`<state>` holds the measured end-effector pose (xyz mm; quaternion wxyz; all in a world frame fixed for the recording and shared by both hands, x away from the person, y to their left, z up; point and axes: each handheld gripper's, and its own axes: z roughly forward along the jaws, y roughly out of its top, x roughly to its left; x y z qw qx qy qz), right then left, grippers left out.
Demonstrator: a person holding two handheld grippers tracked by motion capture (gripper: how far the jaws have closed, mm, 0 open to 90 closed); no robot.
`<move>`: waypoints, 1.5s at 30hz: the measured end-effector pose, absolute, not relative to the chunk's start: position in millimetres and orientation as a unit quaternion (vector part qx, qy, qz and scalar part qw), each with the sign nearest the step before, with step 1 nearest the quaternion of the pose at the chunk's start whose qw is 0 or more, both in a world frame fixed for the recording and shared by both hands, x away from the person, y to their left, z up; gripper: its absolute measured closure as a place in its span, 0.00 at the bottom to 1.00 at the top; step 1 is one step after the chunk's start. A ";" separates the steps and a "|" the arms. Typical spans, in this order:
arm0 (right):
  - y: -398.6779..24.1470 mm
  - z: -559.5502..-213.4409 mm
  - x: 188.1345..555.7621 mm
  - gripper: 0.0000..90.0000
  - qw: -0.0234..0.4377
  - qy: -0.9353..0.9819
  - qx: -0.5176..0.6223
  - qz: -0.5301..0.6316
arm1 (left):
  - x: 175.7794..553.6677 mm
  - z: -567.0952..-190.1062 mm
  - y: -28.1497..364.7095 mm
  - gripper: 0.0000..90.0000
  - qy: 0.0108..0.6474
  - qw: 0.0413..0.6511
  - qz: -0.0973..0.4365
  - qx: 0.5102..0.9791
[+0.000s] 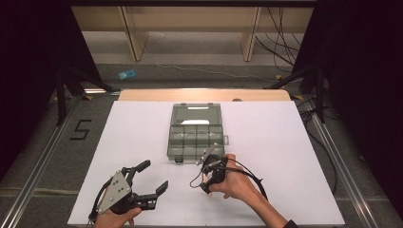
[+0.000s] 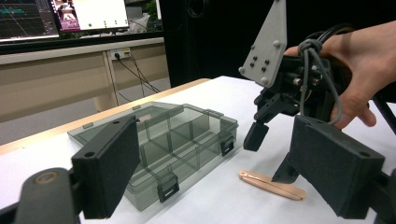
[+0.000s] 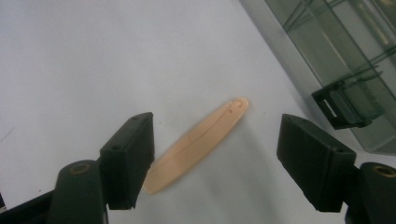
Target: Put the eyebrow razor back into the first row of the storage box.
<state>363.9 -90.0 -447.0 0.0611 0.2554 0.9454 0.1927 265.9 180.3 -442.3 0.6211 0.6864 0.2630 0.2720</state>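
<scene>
the flat peach-coloured plastic clip lies on the white table, just beside the open smoky transparent plastic organizer box, not yet grasped. the right gripper hangs over it, jaws apart; the left gripper waits released. around is a dim room with wooden furniture.

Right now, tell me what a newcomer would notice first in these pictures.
First, the smoky clear compartment box lying open at the middle of the white table, its lid folded back toward the far edge. Next, the right tongs, held just in front of the box, jaws open and pointing down over a slim peach-coloured clip that lies flat on the table. The left tongs wait open near the front left.
</scene>
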 end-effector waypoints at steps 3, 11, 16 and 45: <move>-87.0 -449.9 364.6 0.34 0.052 0.947 0.257 0.184 | 265.9 -442.3 180.3 0.18 0.263 0.622 0.272 0.686; -81.9 -454.9 366.0 0.35 0.044 0.950 0.261 0.168 | 265.8 -442.2 180.2 0.18 0.264 0.623 0.270 0.685; -80.6 -455.5 366.9 0.36 0.044 0.950 0.261 0.165 | 265.6 -442.0 180.2 0.18 0.263 0.623 0.270 0.685; -75.5 -460.9 367.0 0.58 0.035 0.962 0.236 0.130 | 265.6 -442.2 180.1 0.18 0.263 0.623 0.270 0.685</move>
